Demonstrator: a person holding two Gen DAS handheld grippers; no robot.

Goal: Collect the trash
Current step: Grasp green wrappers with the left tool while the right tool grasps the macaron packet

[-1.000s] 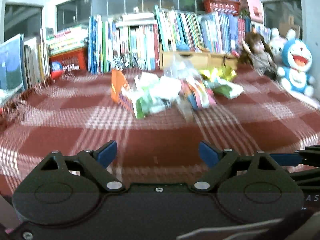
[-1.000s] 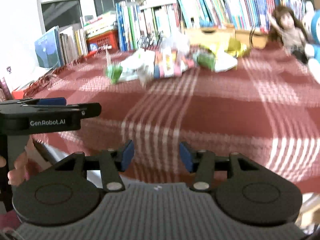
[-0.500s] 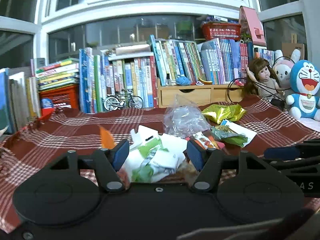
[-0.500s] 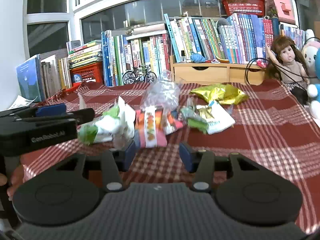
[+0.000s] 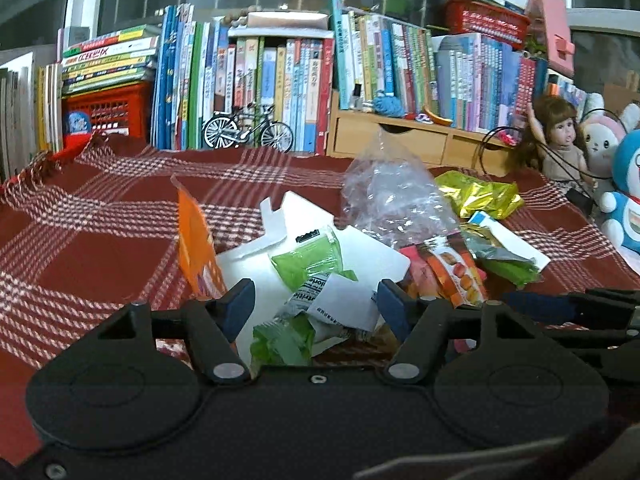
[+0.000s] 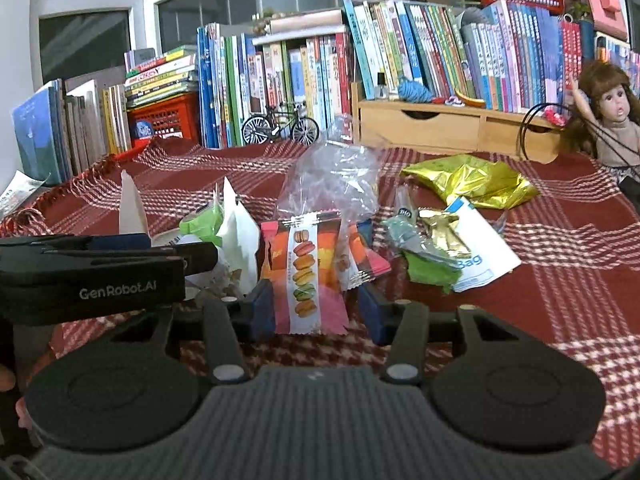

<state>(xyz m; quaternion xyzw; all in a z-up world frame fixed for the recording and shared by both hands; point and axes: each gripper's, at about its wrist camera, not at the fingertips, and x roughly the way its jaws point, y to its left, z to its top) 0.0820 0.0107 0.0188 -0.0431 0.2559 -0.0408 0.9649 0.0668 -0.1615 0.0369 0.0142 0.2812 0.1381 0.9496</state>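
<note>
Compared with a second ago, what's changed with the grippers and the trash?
Both grippers have moved forward up to the trash pile. The left gripper, jaws opening, now brackets the white and green wrappers; the right gripper, jaws closing, brackets the macaron wrapper. Neither grips yet. The trash, cloth and books stayed put.

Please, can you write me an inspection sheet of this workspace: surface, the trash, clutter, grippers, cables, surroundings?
Surface: red checked cloth, wrinkled at its left edge.
Job's things: trash heaped mid-cloth: macaron wrapper, clear plastic bag, gold foil bag, green wrapper, white carton, orange packet.
Clutter: nothing seen besides the trash.
Grippers: left gripper jaws opening, green and white scraps between them; right gripper jaws closing around the macaron wrapper, pads not pressing.
Cables: black cord looped beside the doll.
Surroundings: books, toy bicycle, wooden drawers, red crate.
</note>
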